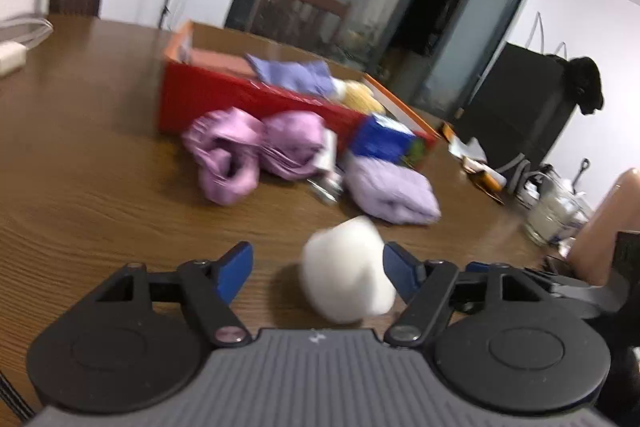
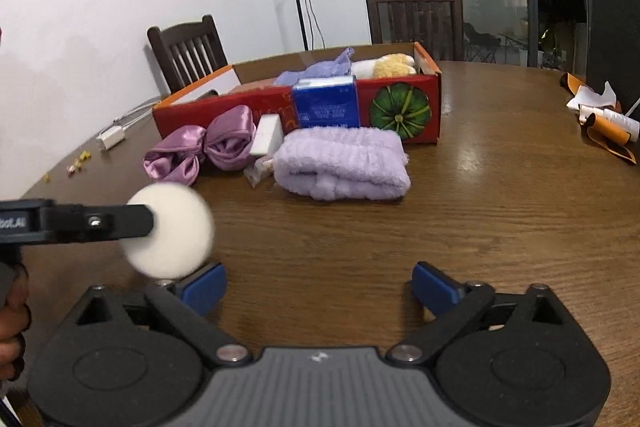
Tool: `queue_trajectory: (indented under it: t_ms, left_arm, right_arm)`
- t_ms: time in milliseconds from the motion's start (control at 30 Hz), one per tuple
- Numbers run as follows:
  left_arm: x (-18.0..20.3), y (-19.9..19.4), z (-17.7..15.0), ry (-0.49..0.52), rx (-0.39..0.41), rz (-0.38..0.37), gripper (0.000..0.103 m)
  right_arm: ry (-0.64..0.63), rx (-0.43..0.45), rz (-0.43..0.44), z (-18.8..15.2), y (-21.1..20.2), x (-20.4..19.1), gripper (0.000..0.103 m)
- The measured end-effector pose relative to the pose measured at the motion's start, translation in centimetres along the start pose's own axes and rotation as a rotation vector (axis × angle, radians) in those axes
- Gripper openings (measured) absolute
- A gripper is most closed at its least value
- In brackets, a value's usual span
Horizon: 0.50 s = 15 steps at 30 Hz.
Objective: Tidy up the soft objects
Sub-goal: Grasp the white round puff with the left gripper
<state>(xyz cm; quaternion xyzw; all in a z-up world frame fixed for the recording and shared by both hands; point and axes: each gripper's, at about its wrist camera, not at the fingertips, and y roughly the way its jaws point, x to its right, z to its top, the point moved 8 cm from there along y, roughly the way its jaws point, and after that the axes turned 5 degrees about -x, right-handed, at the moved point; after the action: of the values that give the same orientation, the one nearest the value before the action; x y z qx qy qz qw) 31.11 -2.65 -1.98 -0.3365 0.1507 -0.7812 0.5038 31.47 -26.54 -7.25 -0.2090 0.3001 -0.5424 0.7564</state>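
Currently the left gripper [image 1: 318,269] stands part-open with a white puff [image 1: 346,269] between its blue pads; the puff lies against the right-hand pad [image 1: 400,275], clear of the other. No firm grip is evident, and blur hides whether it rests on the wooden table [image 1: 100,167]. The right gripper [image 2: 318,287] is spread wide and empty at lower centre of its frame. Mid-frame, a folded lilac towel [image 2: 344,165], a blue packet [image 2: 325,101], a white block [image 2: 267,135] and a pink satin bow [image 2: 200,151] lie before the red cardboard box [image 2: 404,107]. Inside the box sit purple cloth [image 2: 320,69] and a yellow plush toy [image 2: 394,64].
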Motion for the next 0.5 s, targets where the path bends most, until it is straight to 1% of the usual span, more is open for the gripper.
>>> queue_trajectory:
  t_ms: [67,133,167,200,233,300,333,400,433,467,500]
  left_arm:
    - [-0.5,-0.6,0.2,0.002,0.005,-0.008,0.074]
    - [-0.6,-0.7,0.1,0.002,-0.003,-0.030,0.074]
    - [-0.5,-0.5,0.1,0.002,-0.008,-0.035,0.072]
    - [-0.6,-0.3,0.0,0.000,-0.014,-0.034,0.068]
    - [-0.8,-0.2,-0.1,-0.010,-0.019,-0.029,0.066]
    - [-2.0,-0.1,-0.1,-0.067,-0.030,-0.040,0.062]
    - [-2.5,0.1,0.0,-0.109,-0.035,-0.062,0.060]
    - [-3.2,0.4,0.4,-0.162,-0.034,-0.097,0.055]
    - [-3.4,0.7,0.7,-0.182,-0.033,-0.102,0.052]
    - [-3.5,1.1,0.9,-0.196,-0.040,-0.103,0.047]
    - [-3.5,1.5,1.0,-0.204,-0.048,-0.114,0.046]
  right_arm:
    - [0.006,0.012,0.026,0.5,0.1,-0.6,0.082]
    - [0.021,0.010,0.077,1.0,0.2,-1.4,0.075]
    - [0.033,0.013,0.109,1.3,0.2,-1.8,0.073]
    - [0.049,0.017,0.140,1.5,0.2,-2.3,0.073]
    - [0.063,0.022,0.162,1.8,0.3,-2.7,0.073]
    - [0.073,0.030,0.190,2.3,0.5,-3.7,0.073]
    - [0.066,0.038,0.200,2.7,0.8,-4.2,0.073]
    - [0.063,0.045,0.209,3.3,1.4,-5.1,0.073]
    - [0.068,0.036,0.215,3.6,1.9,-5.4,0.069]
    - [0.079,0.024,0.230,3.8,2.5,-5.7,0.063]
    - [0.095,0.004,0.251,3.9,3.1,-6.0,0.060]
